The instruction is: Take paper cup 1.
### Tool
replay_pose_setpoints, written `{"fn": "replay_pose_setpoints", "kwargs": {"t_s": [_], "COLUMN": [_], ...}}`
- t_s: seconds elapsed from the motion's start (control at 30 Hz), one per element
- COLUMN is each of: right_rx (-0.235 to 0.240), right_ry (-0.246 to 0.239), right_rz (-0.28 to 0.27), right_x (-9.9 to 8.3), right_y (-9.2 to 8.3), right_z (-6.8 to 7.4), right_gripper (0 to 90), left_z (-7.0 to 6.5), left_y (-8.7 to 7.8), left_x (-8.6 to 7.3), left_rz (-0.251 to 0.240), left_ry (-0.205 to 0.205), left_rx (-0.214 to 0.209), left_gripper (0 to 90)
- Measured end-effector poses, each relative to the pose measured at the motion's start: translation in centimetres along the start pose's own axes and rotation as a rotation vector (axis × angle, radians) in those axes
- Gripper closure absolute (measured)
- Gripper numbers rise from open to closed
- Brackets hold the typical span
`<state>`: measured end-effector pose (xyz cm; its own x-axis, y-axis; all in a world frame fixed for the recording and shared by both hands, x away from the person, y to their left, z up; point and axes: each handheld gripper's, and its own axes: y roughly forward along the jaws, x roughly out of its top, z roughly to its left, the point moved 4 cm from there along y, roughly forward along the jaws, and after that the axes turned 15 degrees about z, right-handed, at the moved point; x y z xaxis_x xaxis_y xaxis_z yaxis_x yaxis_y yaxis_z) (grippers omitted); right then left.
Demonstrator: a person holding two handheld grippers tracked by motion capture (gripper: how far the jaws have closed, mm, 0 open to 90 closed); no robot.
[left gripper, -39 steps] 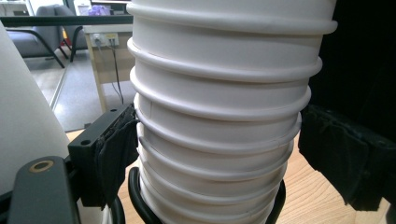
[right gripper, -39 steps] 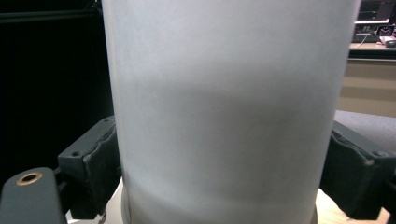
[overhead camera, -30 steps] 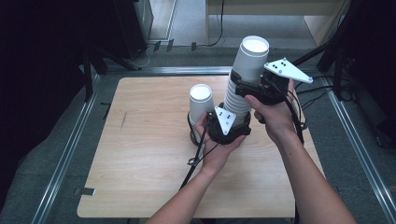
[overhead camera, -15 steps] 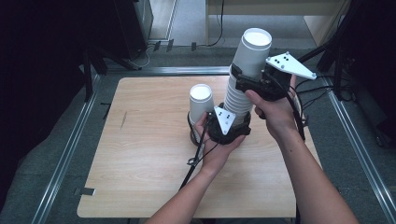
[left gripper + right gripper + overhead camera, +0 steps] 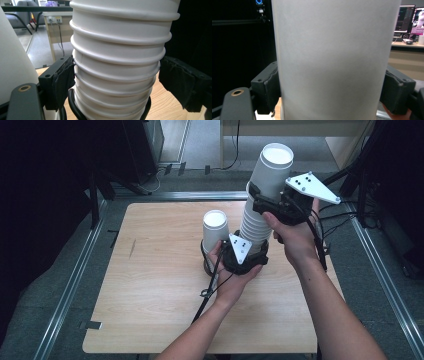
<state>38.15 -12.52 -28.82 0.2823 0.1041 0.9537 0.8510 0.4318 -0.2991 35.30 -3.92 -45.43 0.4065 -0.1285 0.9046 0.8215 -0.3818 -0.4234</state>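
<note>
A tall stack of white paper cups [image 5: 256, 222] stands upside down near the middle of the wooden surface [image 5: 150, 285], leaning a little toward the far right. The left gripper [image 5: 243, 251] sits low at the foot of the stack; in the left gripper view its jaws close on the ribbed rims [image 5: 117, 75] from both sides — the left pad touches the cups, while the right pad stands just beside them, so whether it presses I cannot tell. The right gripper [image 5: 280, 206] is higher up, at the topmost cup [image 5: 270, 172]; its jaws have just been closing, and in the right gripper view both pads bear on the smooth wall of that cup [image 5: 334, 62]. A single cup [image 5: 215, 231] stands upside down just left of the stack — apart from both grippers
</note>
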Motion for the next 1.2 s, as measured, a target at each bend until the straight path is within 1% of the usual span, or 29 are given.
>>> {"fn": "replay_pose_setpoints", "kwargs": {"t_s": [0.07,0.17,0.27,0.33,0.47,0.6,0.67,0.73,0.83,1.03,1.2], "right_rx": [0.01,-0.002,-0.02,-0.011,-0.023,-0.029,-0.022,-0.021,-0.024,-0.016,-0.023], "right_ry": [0.009,0.007,-0.011,-0.007,-0.008,-0.002,0.007,0.001,-0.019,-0.013,-0.011], "right_rz": [-0.006,-0.012,-0.011,-0.023,-0.045,-0.059,-0.064,-0.065,-0.063,-0.091,-0.095], "right_x": [0.2,0.4,0.6,1.0,1.7,2.1,2.3,2.4,2.7,3.7,3.8], "right_y": [-0.1,-0.2,-0.2,-0.5,-1.0,-1.4,-1.5,-1.7,-2.0,-2.7,-3.1], "right_z": [-0.1,-0.1,0.0,0.1,0.2,-0.1,-0.3,-0.3,-0.2,-0.3,-0.6], "right_gripper": [17.2,17.9,18.4,18.5,19.0,19.0,19.0,19.0,19.0,19.3,19.2], "left_z": [0.0,0.0,0.0,0.0,0.0,0.0,0.0,0.1,0.1,0.0,0.0], "left_y": [0.0,0.0,0.0,0.0,0.0,0.0,-0.1,-0.1,-0.1,0.0,0.0], "left_x": [0.0,0.0,0.0,0.0,0.0,0.0,0.0,0.0,0.0,0.0,0.0], "left_rz": [0.0,0.001,0.002,0.003,0.003,0.002,0.003,0.003,0.006,0.005,0.005], "left_ry": [0.0,-0.001,0.001,0.004,0.003,0.003,0.003,0.004,0.005,0.003,0.002], "left_rx": [-0.001,-0.001,-0.001,0.0,-0.002,-0.003,-0.003,-0.003,-0.003,-0.001,-0.002], "left_gripper": [14.2,14.7,14.8,14.9,15.0,15.1,15.2,15.3,15.3,15.4,15.5]}}
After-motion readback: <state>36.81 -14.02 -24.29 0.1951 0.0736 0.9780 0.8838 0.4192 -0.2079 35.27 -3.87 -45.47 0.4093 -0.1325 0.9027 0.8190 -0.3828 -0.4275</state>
